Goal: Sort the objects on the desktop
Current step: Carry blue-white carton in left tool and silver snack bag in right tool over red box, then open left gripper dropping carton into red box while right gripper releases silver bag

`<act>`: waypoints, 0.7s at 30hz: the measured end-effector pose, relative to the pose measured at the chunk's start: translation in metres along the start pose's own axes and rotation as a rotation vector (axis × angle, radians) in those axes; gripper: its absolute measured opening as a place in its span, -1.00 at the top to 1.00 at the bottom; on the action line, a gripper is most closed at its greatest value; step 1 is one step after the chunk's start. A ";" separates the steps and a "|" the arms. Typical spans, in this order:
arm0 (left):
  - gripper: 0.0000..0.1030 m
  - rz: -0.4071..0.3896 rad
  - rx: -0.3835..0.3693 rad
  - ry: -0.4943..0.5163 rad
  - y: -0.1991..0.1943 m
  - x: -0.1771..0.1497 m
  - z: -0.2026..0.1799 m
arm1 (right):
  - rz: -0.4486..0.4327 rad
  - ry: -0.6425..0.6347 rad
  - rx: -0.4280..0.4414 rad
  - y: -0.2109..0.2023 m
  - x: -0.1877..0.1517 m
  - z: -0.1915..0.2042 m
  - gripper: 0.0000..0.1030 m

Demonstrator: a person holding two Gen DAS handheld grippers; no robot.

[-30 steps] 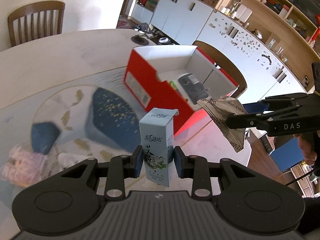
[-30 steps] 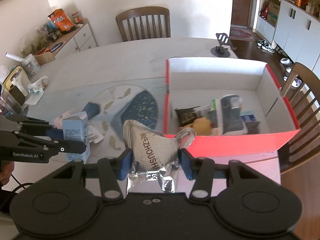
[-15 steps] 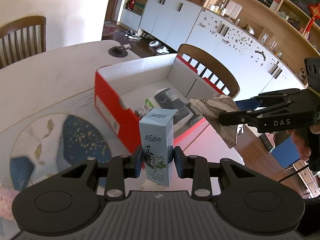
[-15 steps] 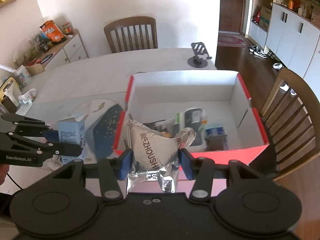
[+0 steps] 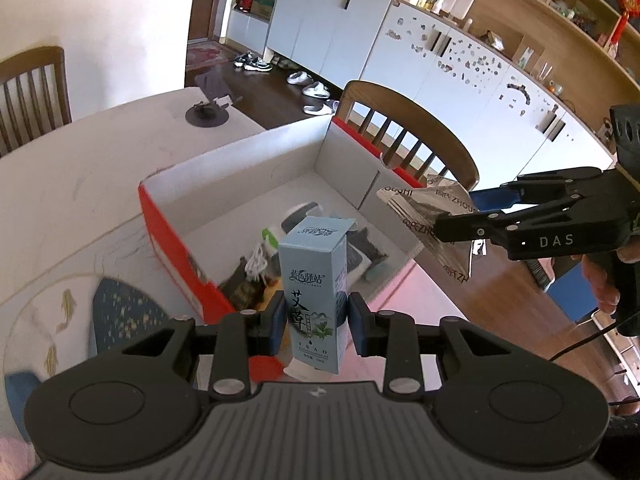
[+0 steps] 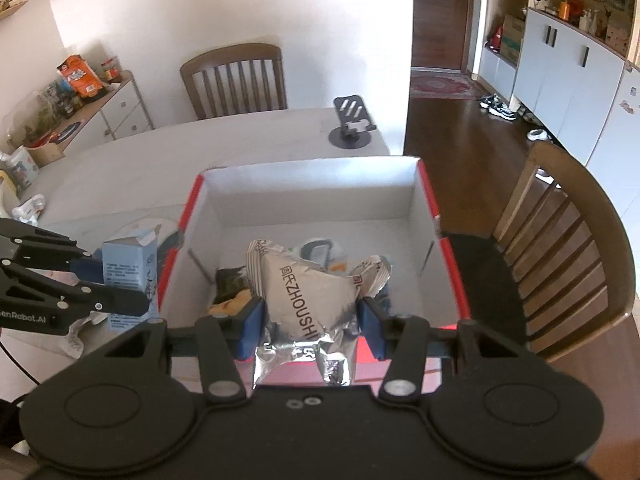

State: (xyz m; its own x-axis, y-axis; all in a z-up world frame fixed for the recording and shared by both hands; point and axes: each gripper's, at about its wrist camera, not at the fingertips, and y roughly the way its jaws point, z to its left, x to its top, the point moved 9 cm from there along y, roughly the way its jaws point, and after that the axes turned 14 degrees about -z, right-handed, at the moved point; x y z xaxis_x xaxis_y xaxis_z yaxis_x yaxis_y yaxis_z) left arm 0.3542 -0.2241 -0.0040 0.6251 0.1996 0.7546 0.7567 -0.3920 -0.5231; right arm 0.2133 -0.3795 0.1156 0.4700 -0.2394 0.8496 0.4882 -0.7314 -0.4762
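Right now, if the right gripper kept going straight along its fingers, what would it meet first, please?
Probably the inside of the red box: the right gripper, holding the foil packet, points over its near wall at the items inside; depth is uncertain.

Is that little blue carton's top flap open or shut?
Open: the blue carton has its top flap lifted at one corner.

The box (image 6: 424,208) is open on top, and its far half shows bare floor, so there is room to come down there. Its near half is crowded with packets (image 6: 228,280) and a dark bottle (image 5: 304,216). The red walls (image 5: 168,236) stand in the way of any sideways entry. The right claw (image 6: 310,320) with its foil bag (image 6: 308,296) hangs over the near wall; the left claw (image 5: 316,322) with its carton (image 5: 316,280) is beside the left wall. A chair (image 6: 568,248) crowds the right side. Beyond the box the surface (image 6: 240,144) carries only a phone stand (image 6: 352,128).
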 end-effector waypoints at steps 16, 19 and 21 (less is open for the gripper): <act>0.39 0.084 0.043 0.051 0.061 0.034 0.018 | 0.049 -0.004 -0.027 0.043 0.009 -0.037 0.02; 0.39 0.092 0.052 0.069 0.072 0.038 0.024 | 0.069 -0.015 -0.030 0.052 0.008 -0.039 0.02; 0.39 0.097 0.066 0.069 0.080 0.039 0.029 | 0.079 -0.014 -0.023 0.059 0.007 -0.040 0.02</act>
State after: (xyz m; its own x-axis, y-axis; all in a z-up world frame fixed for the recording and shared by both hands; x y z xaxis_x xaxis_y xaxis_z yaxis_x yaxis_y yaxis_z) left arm 0.4449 -0.2214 -0.0280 0.6833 0.1006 0.7232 0.7055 -0.3460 -0.6184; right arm 0.2161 -0.4497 0.1028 0.5167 -0.2882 0.8062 0.4322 -0.7251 -0.5362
